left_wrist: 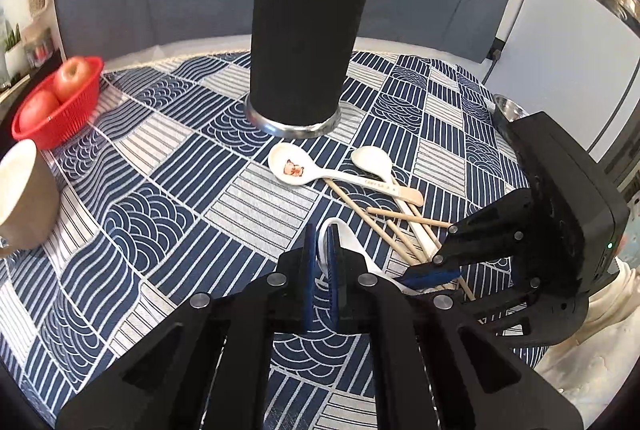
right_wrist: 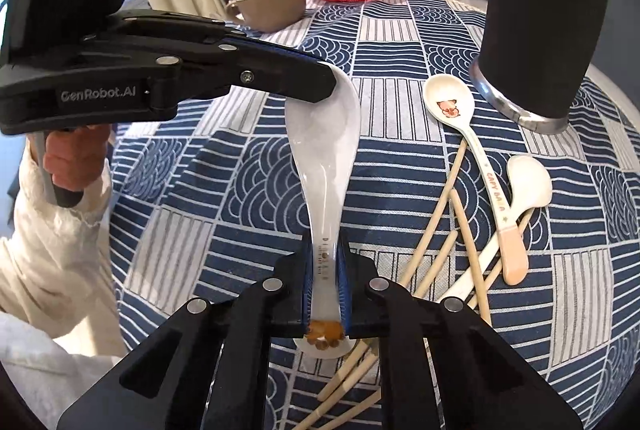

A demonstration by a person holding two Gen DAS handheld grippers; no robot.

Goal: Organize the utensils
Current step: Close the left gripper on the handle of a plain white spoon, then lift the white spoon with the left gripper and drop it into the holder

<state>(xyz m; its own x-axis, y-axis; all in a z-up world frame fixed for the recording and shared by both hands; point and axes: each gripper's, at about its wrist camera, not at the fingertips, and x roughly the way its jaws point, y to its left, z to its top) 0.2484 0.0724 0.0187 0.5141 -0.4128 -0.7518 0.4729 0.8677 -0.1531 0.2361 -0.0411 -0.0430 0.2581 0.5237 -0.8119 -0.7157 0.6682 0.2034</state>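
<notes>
Both grippers hold one white ceramic spoon (right_wrist: pixel 324 166) above the table. My right gripper (right_wrist: pixel 325 262) is shut on its handle. My left gripper (left_wrist: pixel 320 250) is shut on the rim of its bowl (left_wrist: pixel 326 236); it shows in the right wrist view (right_wrist: pixel 320 78) too. The black utensil holder (left_wrist: pixel 306 50) stands at the table's middle with two chopsticks in it, and shows in the right wrist view (right_wrist: pixel 540 18). Two more white spoons (left_wrist: pixel 308 168) (left_wrist: pixel 376 162) and several chopsticks (left_wrist: pixel 384 226) lie in front of it.
A red basket (left_wrist: pixel 60 110) with apples and a beige cup (left_wrist: pixel 24 198) stand on the left of the blue patterned tablecloth (left_wrist: pixel 160 190). A small steel cup (left_wrist: pixel 506 108) stands at the right edge. A blue sofa is behind the table.
</notes>
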